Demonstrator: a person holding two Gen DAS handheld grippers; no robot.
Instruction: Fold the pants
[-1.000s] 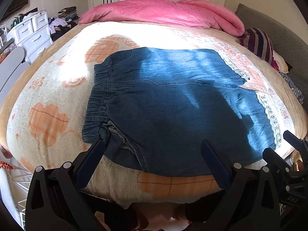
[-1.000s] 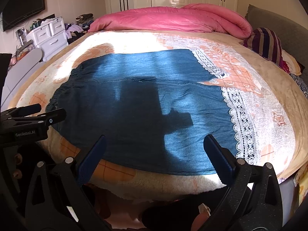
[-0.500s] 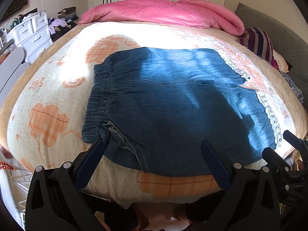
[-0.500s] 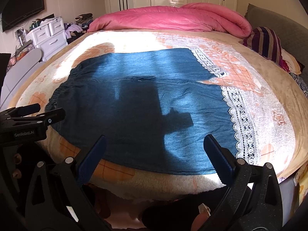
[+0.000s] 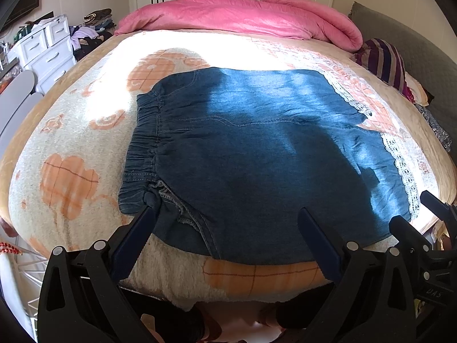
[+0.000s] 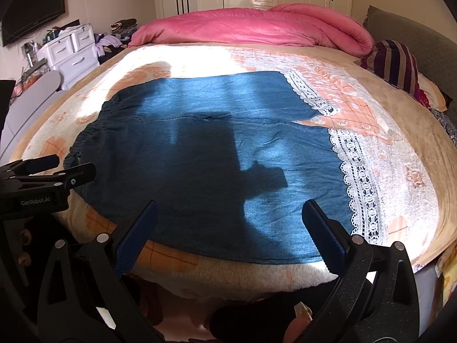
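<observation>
Nearest are the two tools, side by side at the near edge of the bed: the left tool and the right tool, each with its two blue-padded fingers spread wide and holding nothing. The left one's left finger tip sits just beside the waistband corner; I can't tell if it touches.

Just beyond them lies the one pair of pants, blue denim, spread flat across the blanket in the middle of the bed. The elastic waistband is to the left, and the two legs run right to lace-trimmed hems. I'd judge the folding hasn't begun: both legs lie open side by side, nothing is doubled over, so every fold is left to do.

Farther back sit one pink duvet bunched along the far edge and one striped pillow at the far right.
</observation>
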